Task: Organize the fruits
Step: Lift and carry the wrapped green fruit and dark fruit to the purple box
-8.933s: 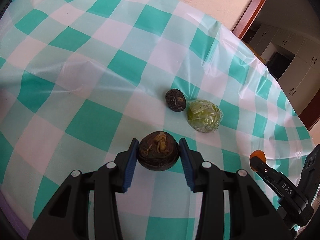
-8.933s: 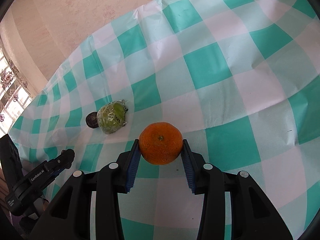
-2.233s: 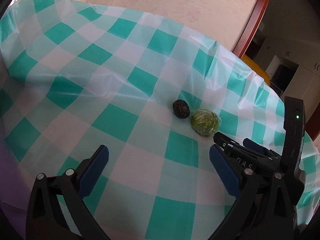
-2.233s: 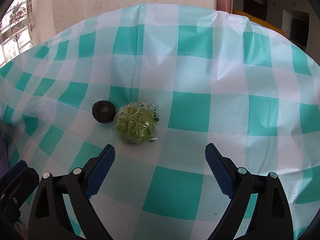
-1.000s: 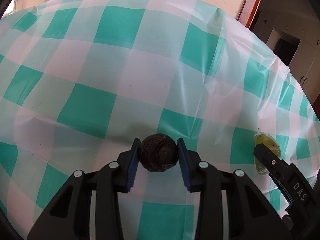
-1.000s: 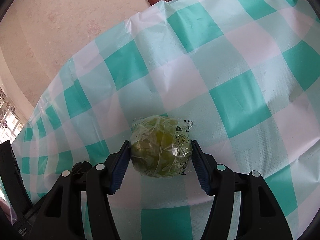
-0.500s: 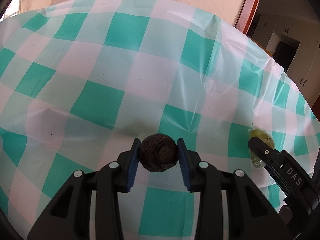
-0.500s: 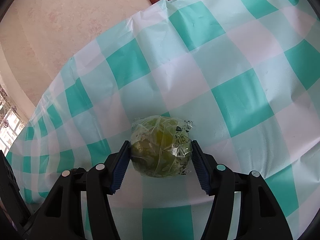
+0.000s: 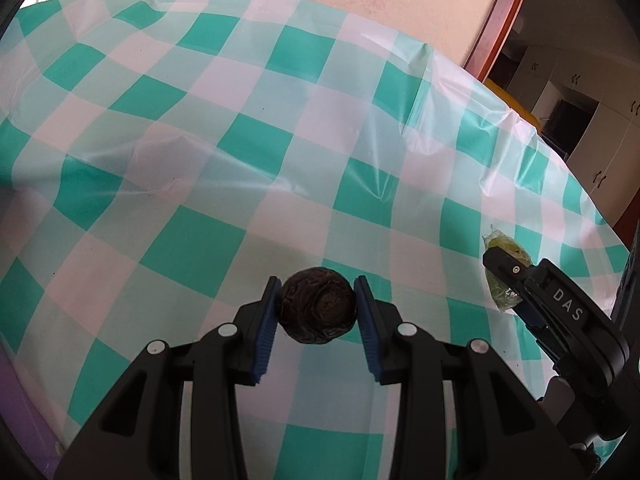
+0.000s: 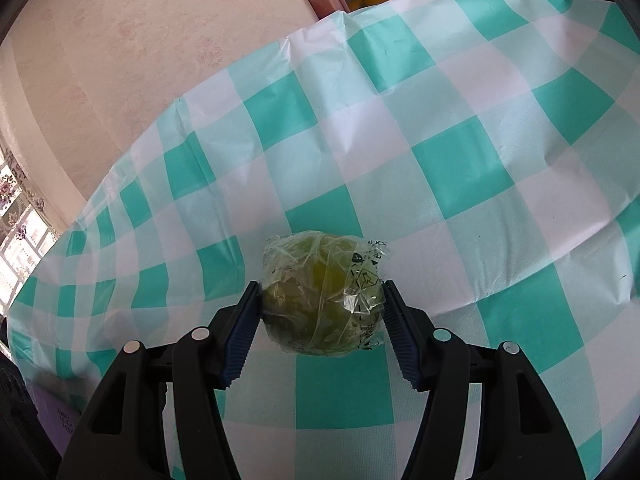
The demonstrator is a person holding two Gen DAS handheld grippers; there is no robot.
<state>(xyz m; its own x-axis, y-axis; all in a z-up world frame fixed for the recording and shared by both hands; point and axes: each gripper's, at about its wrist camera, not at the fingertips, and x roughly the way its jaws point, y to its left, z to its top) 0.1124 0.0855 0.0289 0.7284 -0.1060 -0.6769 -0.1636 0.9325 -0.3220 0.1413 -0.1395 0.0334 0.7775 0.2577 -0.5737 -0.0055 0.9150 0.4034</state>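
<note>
Fingers of the left gripper [image 9: 316, 307], black with blue ribbed pads, are clamped on a dark brown wrinkled round fruit [image 9: 317, 305], which sits between the pads above the teal-and-white checked plastic tablecloth [image 9: 192, 184]. The right gripper [image 10: 322, 307] is closed in the same way on a green fruit wrapped in clear crinkled plastic [image 10: 322, 299], its printed film edge sticking out toward the right pad.

Compared with half a second ago, both grips are unchanged, but the left camera now takes in more of the cloth and the far wall, so the left gripper seems to have risen or tilted back; the fisheye view makes it hard to say which. The right view has barely shifted.

In the left view the right gripper [image 9: 505, 268] reaches in from the right edge, its black finger covering part of the wrapped fruit [image 9: 507, 246]. Beyond the cloth stand a pinkish patterned wall [image 10: 120, 48] and a reddish wooden door frame [image 9: 500, 20].
</note>
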